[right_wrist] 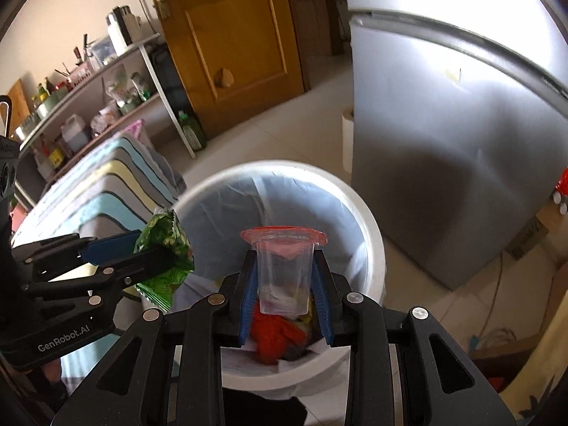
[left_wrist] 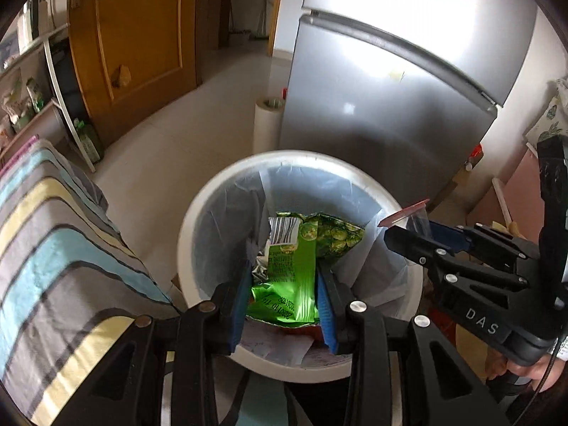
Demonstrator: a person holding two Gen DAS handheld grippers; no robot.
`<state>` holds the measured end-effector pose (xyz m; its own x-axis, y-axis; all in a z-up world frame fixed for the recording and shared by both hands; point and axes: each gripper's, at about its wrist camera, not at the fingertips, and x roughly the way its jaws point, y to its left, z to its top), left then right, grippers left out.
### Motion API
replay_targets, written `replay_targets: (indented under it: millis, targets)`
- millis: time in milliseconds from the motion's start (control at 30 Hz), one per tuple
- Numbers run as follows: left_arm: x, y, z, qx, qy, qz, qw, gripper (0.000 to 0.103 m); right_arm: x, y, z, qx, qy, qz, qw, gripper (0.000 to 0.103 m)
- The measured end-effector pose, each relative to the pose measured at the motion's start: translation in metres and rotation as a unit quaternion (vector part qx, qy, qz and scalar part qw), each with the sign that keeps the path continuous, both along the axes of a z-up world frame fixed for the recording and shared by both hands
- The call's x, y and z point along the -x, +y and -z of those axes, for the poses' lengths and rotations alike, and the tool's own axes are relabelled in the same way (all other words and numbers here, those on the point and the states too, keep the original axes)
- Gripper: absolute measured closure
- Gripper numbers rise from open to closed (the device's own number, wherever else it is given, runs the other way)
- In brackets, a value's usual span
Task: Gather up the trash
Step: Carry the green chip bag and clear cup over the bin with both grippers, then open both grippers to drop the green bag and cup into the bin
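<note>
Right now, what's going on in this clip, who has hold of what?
A person is binning trash with a handheld gripper in each hand. The left gripper is clamped on a green snack bag, and the right gripper is clamped on a clear plastic cup with a red peel lid. Both are held over the open white trash bin, which is lined with a bag and already has trash inside. Nothing has been dropped yet.

Tall silver two-door metal fridge (left_wrist: pixel 401 81) stands right of an orange-brown wooden door (right_wrist: pixel 227 32). White paper roll (left_wrist: pixel 267 124) upright beside fridge. Striped grey, blue and yellow cloth (left_wrist: pixel 60 234) at left. Cluttered white-framed shelf rack (right_wrist: pixel 88 96) beyond.
</note>
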<state>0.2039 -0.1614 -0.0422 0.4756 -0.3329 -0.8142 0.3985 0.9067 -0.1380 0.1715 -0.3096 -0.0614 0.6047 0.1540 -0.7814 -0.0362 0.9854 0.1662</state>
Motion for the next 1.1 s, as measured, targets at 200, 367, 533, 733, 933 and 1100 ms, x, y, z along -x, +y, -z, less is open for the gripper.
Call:
replay_targets:
  millis: [200, 367, 533, 733, 933, 1100]
  targets:
    - [-0.003, -0.005, 0.009, -0.027, 0.001, -0.003, 0.9996, 0.066, -0.008, -0.004, 0.019, 0.008, 0.026, 0.007, 1.000, 0.072]
    - [-0.006, -0.004, 0.013, -0.031, 0.011, -0.011, 0.9994, 0.066, -0.013, -0.008, 0.025, 0.008, 0.033, 0.014, 0.999, 0.072]
    - [-0.009, -0.006, 0.017, -0.031, 0.015, -0.010, 0.9994, 0.061, -0.016, -0.010, 0.029, 0.009, 0.042, 0.014, 0.999, 0.071]
    - [-0.011, -0.001, 0.017, -0.027, 0.016, -0.019, 0.9993, 0.044, -0.014, -0.011, 0.026, 0.010, 0.039, 0.022, 0.999, 0.052]
    - [-0.010, 0.002, 0.014, -0.022, 0.013, -0.022, 0.9994, 0.041, -0.010, -0.011, 0.021, 0.010, 0.033, 0.028, 0.999, 0.052]
    - [-0.005, 0.003, 0.009, -0.023, 0.002, -0.025, 0.9994, 0.040, -0.004, -0.009, 0.016, 0.016, 0.027, 0.033, 0.999, 0.052]
